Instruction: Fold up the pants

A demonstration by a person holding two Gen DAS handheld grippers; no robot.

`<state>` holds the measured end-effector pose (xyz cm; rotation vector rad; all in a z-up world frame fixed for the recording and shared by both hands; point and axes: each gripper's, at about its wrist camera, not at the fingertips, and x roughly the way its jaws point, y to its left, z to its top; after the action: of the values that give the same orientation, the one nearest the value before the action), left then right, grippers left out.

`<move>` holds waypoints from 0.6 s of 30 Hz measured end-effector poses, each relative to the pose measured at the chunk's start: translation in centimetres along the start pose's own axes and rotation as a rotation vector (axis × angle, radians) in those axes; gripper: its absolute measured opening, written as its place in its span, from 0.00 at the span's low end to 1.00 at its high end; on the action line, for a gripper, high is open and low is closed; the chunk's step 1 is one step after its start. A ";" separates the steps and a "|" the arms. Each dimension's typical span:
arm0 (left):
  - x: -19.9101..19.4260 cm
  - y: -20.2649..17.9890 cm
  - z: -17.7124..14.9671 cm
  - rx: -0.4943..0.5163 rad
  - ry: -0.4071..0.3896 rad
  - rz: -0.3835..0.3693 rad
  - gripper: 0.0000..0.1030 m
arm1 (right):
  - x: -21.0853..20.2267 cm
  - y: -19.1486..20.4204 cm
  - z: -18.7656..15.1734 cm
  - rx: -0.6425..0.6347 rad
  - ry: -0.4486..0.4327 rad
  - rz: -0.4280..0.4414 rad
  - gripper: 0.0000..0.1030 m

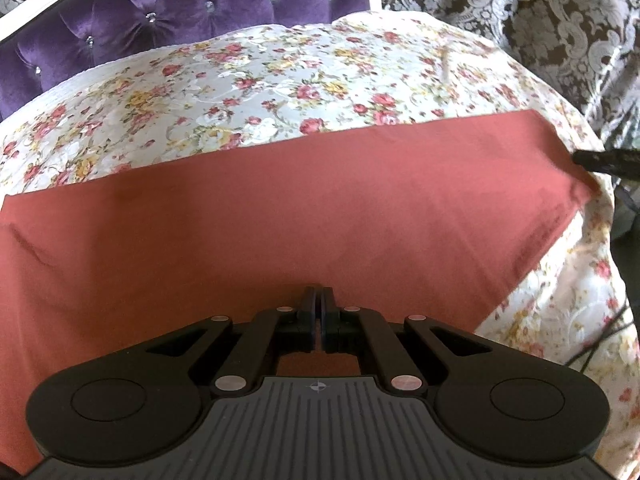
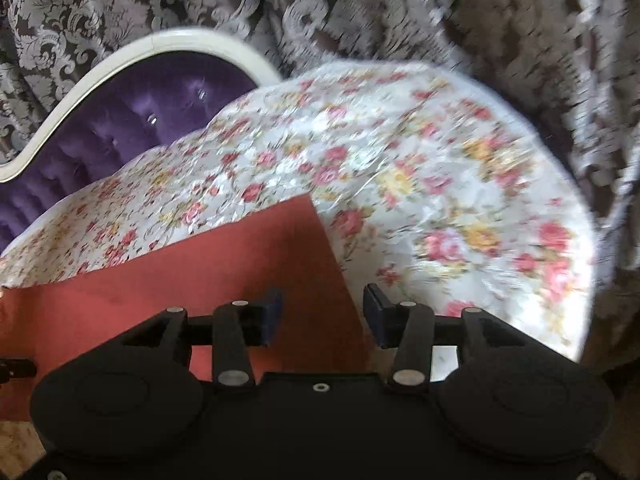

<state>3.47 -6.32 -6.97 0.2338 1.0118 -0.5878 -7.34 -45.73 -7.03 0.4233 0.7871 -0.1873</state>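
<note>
Rust-red cotton pants (image 1: 280, 200) lay flat on the floral bed (image 1: 240, 72).
Left tool (image 1: 319, 300) was closed, seemingly pinching cloth; right tool (image 2: 322, 308) gaped empty and should regrip the hem squarely.

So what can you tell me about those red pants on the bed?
The pants are plain brick-red cloth, smooth with a few small creases, lying flat in a long band across the flowery bedspread. No pockets or waistband show. The left gripper is shut at the near edge, seemingly pinching it. The right gripper stands open over the end corner, not gripping.
</note>
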 end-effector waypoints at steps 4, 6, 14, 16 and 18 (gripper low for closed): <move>-0.2 0.7 -0.4 -0.056 0.007 -0.028 0.03 | 2.1 -1.2 0.5 0.014 0.024 0.156 0.55; -0.2 1.1 -0.5 -0.090 0.007 -0.042 0.03 | 3.0 -2.1 1.0 0.044 0.034 0.268 0.58; -0.4 0.0 0.9 -0.102 0.018 -0.006 0.03 | 2.7 -3.3 1.4 0.179 0.025 0.396 0.17; -0.1 -0.5 2.0 -0.109 0.005 -0.020 0.03 | 0.9 -2.7 1.9 0.166 -0.022 0.380 0.16; 0.4 -1.2 3.4 -0.102 -0.009 -0.009 0.04 | -0.8 -1.9 2.7 0.153 -0.056 0.388 0.16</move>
<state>5.42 -8.93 -5.48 0.1367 1.0313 -0.5430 -6.77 -48.59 -5.32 0.7037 0.6240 0.1033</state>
